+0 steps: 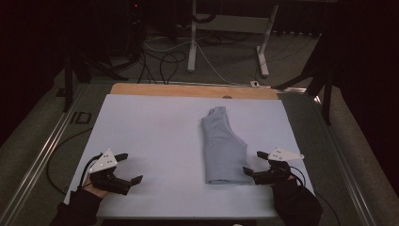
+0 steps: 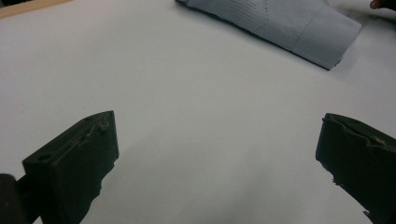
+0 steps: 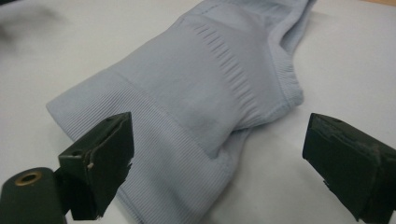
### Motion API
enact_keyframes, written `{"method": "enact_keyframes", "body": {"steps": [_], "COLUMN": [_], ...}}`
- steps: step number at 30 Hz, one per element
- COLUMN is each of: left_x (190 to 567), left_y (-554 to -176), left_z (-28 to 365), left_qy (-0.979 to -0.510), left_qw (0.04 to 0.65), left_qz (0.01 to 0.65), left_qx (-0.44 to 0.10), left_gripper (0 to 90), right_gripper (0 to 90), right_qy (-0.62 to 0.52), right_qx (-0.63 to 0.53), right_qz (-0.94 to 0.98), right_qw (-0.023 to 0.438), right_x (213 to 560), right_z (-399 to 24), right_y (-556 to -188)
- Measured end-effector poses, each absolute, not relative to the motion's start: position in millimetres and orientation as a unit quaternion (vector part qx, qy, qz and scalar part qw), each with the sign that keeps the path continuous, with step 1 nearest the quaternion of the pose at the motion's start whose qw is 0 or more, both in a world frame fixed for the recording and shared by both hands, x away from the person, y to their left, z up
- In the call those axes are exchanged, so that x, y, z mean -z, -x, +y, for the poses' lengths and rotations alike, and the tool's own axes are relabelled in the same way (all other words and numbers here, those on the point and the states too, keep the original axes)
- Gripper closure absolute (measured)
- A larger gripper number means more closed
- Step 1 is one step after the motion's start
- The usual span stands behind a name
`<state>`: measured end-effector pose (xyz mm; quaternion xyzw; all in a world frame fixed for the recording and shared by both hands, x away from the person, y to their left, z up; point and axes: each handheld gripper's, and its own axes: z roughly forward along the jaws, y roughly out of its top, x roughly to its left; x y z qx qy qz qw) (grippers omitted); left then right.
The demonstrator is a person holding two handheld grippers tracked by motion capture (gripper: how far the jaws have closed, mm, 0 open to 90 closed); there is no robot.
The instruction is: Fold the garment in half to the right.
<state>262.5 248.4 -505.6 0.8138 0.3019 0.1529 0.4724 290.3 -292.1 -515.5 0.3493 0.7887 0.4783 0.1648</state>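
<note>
Left gripper (image 1: 131, 167) at 7 o'clock, right gripper (image 1: 253, 161) at 5 — jaws wide, empty; folded pale-blue ribbed knit garment (image 1: 223, 149) on white table sheet (image 1: 150, 136).

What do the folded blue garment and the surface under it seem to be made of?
The garment looks like a soft knit fabric, matte pale blue: a ribbed band runs along its near edge and fine stitch rows show across it. The white surface looks like a smooth, matte sheet, perhaps paper or board. It lies on what seems a wooden tabletop, tan at the far edge.
</note>
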Motion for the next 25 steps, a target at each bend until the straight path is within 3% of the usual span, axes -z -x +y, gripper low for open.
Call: {"method": "enact_keyframes", "body": {"steps": [9, 25], "left_x": [507.8, 508.3], "left_y": [-259.3, -259.2], "left_z": [250.0, 249.2], "left_qy": [-0.814, -0.81], "left_qw": [0.474, 0.477], "left_qz": [0.298, 0.303], "left_qx": [-0.154, -0.156], "left_gripper": [0.4, 0.4], "right_gripper": [8.5, 8.6], "right_qy": [-0.356, -0.345], "right_qx": [-0.473, -0.471], "right_qz": [0.785, 0.794], "right_qw": [0.182, 0.169], "right_x": [515.0, 516.3], "right_z": [-295.3, -288.7], "right_y": [-290.2, -288.1]}}
